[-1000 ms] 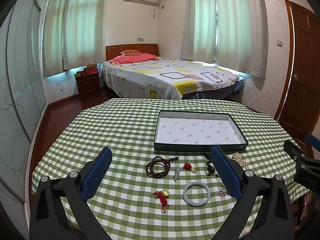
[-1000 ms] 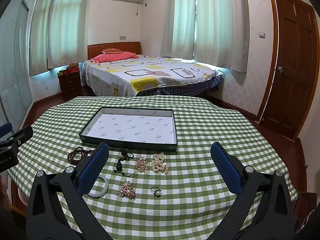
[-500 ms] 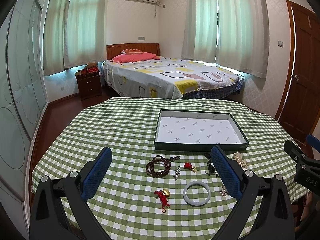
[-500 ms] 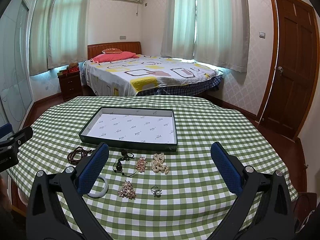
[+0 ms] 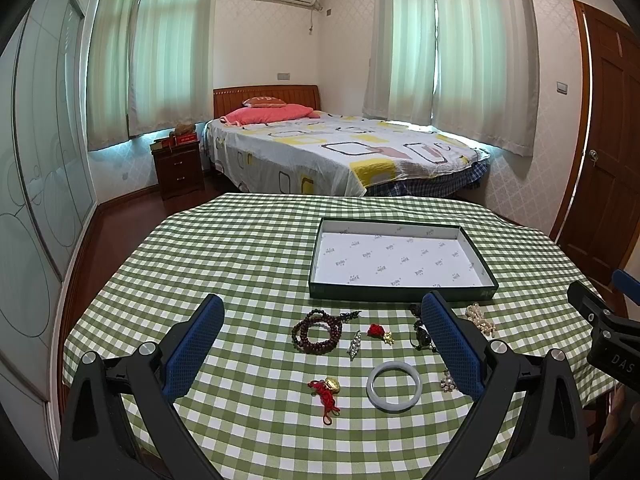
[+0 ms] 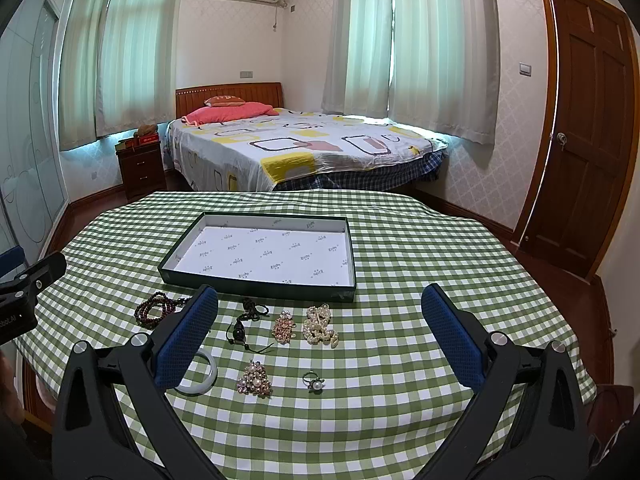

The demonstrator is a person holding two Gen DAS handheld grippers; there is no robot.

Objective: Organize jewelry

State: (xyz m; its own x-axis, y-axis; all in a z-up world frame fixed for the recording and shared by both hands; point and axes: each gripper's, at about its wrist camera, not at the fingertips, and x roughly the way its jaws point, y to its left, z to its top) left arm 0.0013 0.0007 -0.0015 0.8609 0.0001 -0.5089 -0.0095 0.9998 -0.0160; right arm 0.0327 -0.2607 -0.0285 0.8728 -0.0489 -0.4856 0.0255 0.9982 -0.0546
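Jewelry lies loose on the green checked desk [image 5: 248, 264], none of it in the tray [image 5: 400, 291], and neither tool grips anything.

The left tool [image 5: 320, 322] hangs above the near edge with its blue pads [image 5: 194, 344] spread wide. Between them lie a brown bead bracelet [image 5: 317, 331], a small silver pin [image 5: 354, 344], a red and gold charm [image 5: 378, 332], a red knotted cord with a gold piece [image 5: 326, 392] and a pale bangle [image 5: 395, 386]. Its right finger covers part of a dark corded pendant [image 5: 420, 334] and most of a small sparkly piece [image 5: 447, 381]; a pearl cluster [image 5: 480, 320] shows just past it.

The right tool [image 6: 320, 320] is likewise released, jaws wide apart. Within its span lie the dark corded pendant [image 6: 244, 326], a rose-gold brooch [image 6: 283, 327], the pearl cluster [image 6: 319, 326], a triangular beaded brooch [image 6: 255, 380] and a ring with a pearl [image 6: 314, 382]. Its left finger hides half of the pale bangle [image 6: 202, 376] and the end of the brown bead bracelet [image 6: 154, 310].

The dark-walled tray [image 6: 256, 280] with white printed lining sits just beyond the pieces, empty. Each tool is cut off at the edge of the other's view. Finer detail of the small pieces is too small to make out. A bed [image 6: 304, 148] stands behind the desk.
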